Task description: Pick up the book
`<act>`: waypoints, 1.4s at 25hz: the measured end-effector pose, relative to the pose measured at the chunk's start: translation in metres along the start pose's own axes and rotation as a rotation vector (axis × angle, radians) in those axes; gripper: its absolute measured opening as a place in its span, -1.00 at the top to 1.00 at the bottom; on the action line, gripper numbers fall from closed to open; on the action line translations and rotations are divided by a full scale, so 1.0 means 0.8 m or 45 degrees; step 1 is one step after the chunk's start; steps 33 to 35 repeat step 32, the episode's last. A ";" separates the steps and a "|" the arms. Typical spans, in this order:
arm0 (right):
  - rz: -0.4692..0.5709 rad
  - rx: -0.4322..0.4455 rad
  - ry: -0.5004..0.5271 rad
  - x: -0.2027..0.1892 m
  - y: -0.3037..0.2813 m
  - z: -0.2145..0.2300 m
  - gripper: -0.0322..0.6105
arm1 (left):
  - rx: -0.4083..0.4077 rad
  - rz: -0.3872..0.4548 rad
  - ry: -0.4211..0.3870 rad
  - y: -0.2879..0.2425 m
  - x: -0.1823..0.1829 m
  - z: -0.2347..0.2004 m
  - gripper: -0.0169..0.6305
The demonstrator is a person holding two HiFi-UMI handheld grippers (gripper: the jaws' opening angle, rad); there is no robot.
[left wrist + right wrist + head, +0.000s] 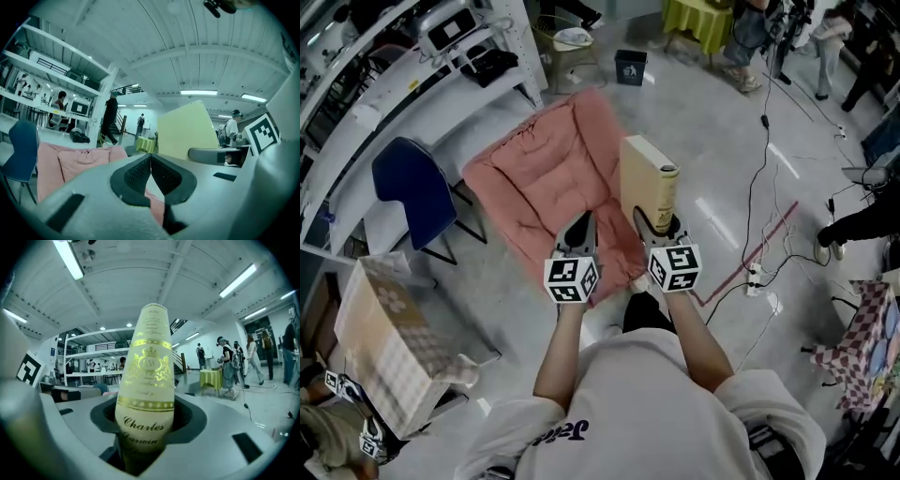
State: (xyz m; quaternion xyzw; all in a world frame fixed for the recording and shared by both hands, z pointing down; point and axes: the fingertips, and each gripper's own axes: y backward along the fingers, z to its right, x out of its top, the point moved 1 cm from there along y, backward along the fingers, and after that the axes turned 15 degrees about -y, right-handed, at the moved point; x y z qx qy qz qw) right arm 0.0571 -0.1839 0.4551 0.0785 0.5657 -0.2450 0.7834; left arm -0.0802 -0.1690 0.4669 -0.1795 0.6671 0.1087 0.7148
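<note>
Grey concrete floor [712,141] fills the head view, and a pink cushion [534,178] is spread across its centre. Over that cushion, just right of centre, the book [642,178] is carried by the right gripper [658,223]. Its jaws are clamped across the lower end of the spine, probably so that the thick volume is borne at its stiffest edge. The left gripper [579,227] is kept just beside it, jaws pressed together on nothing, seemingly unneeded. The book's long axis runs from the jaws toward the top of the frame, with the gilt spine turned to the right gripper's camera.
</note>
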 end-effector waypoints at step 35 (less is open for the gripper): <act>0.169 -0.067 0.159 0.046 0.037 -0.025 0.20 | 0.020 0.179 -0.096 0.010 0.063 0.009 0.90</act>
